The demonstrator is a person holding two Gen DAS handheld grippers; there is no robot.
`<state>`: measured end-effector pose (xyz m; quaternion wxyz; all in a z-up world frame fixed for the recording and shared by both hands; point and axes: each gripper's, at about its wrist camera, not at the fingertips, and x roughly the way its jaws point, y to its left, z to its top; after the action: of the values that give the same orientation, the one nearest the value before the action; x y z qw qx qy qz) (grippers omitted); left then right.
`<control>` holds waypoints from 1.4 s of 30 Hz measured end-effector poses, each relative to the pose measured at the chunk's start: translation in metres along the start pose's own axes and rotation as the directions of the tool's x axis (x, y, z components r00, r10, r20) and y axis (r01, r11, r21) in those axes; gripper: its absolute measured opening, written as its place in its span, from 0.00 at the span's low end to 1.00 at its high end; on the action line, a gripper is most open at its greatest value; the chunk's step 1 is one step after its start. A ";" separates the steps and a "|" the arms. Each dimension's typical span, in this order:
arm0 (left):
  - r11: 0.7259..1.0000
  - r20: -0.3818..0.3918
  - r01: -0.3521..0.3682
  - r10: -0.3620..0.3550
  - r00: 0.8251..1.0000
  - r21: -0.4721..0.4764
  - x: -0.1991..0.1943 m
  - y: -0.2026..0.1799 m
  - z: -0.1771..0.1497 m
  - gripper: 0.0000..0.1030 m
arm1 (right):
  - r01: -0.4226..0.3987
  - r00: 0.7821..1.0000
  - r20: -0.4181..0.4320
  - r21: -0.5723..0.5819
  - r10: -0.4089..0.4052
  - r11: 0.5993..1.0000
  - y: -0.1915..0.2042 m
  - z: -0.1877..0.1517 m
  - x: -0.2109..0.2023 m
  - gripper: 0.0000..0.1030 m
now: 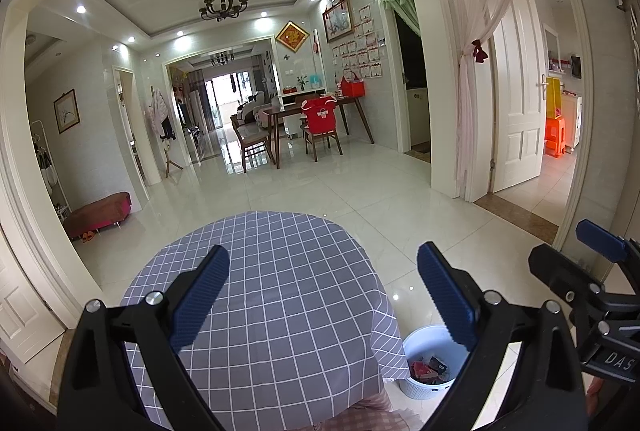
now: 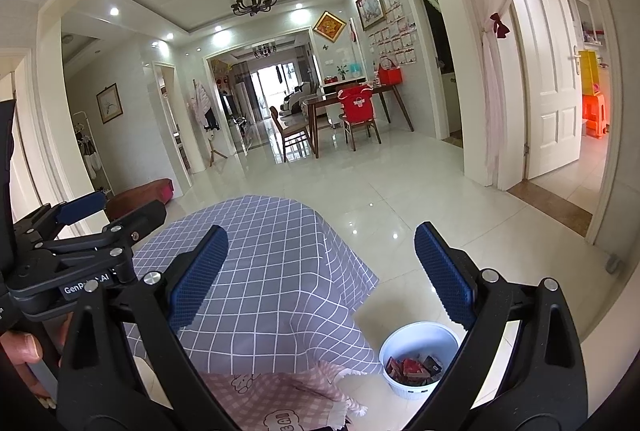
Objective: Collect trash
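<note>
Grey-and-white check everywhere
Tablecloth (image 1: pixel 280 291) grey with white grid, bin (image 2: pixel 416 339) white, wrappers (image 2: pixel 414 369) red and dark, gripper pads (image 1: pixel 200 299) blue.

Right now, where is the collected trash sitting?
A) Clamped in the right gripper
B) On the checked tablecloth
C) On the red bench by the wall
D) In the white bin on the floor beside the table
D: the wrappers lie inside the white bin on the floor tiles next to the table, whose checked cloth shows no trash; the left gripper and right gripper are both open with nothing between their fingers.
</note>
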<state>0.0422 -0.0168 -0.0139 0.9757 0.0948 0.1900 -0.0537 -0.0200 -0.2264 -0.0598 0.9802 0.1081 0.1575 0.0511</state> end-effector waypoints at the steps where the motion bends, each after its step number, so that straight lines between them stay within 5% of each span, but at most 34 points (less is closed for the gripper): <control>1: 1.000 0.000 0.000 0.000 1.000 0.000 0.000 0.000 0.000 0.91 | 0.000 1.000 -0.001 0.000 0.000 1.000 -0.001 0.001 0.000 0.90; 42: 1.000 -0.019 0.006 -0.006 1.000 -0.014 0.015 0.010 -0.011 0.91 | -0.012 0.999 -0.036 -0.003 0.012 1.000 -0.010 0.006 0.025 0.90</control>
<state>0.0534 -0.0061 -0.0277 0.9743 0.0881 0.1999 -0.0546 0.0065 -0.2343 -0.0638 0.9771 0.1065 0.1745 0.0593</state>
